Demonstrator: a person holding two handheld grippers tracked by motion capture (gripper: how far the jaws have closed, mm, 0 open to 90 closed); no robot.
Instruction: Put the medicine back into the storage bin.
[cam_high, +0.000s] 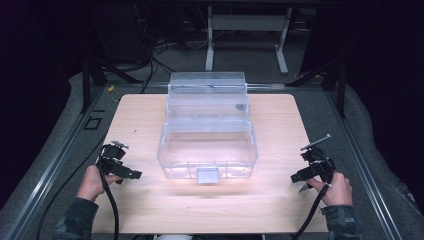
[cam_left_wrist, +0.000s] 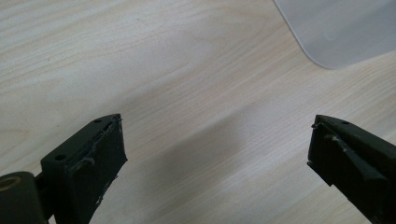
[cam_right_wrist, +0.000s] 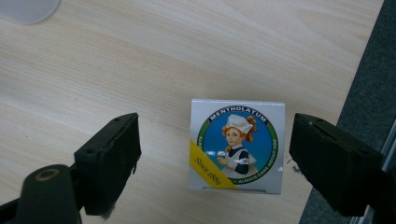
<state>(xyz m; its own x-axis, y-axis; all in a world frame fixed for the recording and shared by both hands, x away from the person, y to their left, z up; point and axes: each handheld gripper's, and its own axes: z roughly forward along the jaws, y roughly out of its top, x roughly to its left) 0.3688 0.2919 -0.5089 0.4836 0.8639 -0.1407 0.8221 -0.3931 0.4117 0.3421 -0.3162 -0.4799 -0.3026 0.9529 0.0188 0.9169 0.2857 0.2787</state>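
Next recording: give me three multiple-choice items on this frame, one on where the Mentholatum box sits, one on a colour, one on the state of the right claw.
1. Where does the Mentholatum box lie?
A. Inside the clear bin
B. On the table near its right edge
C. On the floor

2. What colour is the band with "Since 1889" on the box?
A. Yellow
B. Red
C. White

3. How does the right claw stand?
A. Shut on the box
B. Shut on nothing
C. Open, with the box between its jaws, untouched

Key: 1 B, the right gripper view shows it on the wooden table beside the edge. 2 A, the band across the round picture is yellow. 3 C, wood shows between each jaw and the box.
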